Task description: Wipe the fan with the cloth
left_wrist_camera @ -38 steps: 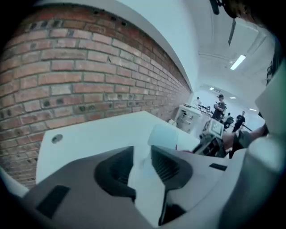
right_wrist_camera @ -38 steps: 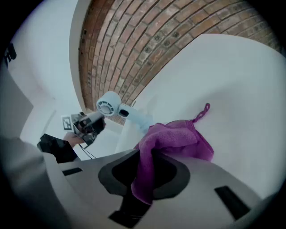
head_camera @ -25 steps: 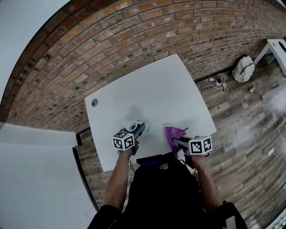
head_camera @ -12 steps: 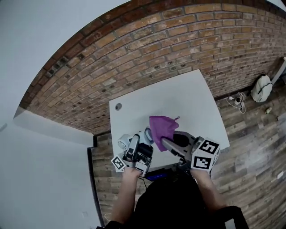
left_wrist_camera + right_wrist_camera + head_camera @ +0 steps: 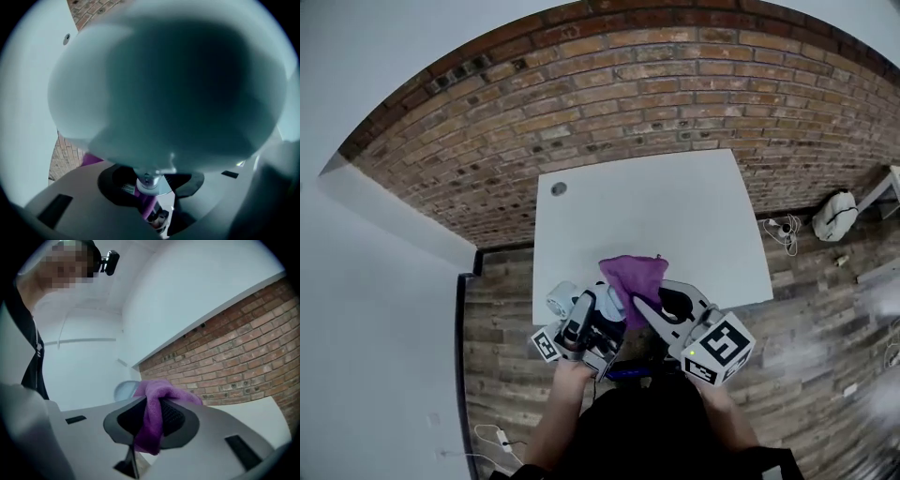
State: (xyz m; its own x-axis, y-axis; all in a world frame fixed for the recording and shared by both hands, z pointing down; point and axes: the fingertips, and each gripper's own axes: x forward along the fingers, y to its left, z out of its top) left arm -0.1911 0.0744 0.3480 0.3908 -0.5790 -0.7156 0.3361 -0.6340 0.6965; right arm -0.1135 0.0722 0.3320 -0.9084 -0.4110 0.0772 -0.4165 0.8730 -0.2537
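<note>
Right gripper view: cloth [image 5: 161,392] pinched in right gripper [image 5: 151,422].

Left gripper [image 5: 589,305] and right gripper [image 5: 643,307] in pale grey moulded plastic, broad rounded jaws lined with black ribbed pads [image 5: 174,417], dark rectangular slots [image 5: 240,451] behind the pads, white cube [image 5: 719,347] with black square markers at each gripper's rear, black top [image 5: 649,427], forearms uncovered.
</note>
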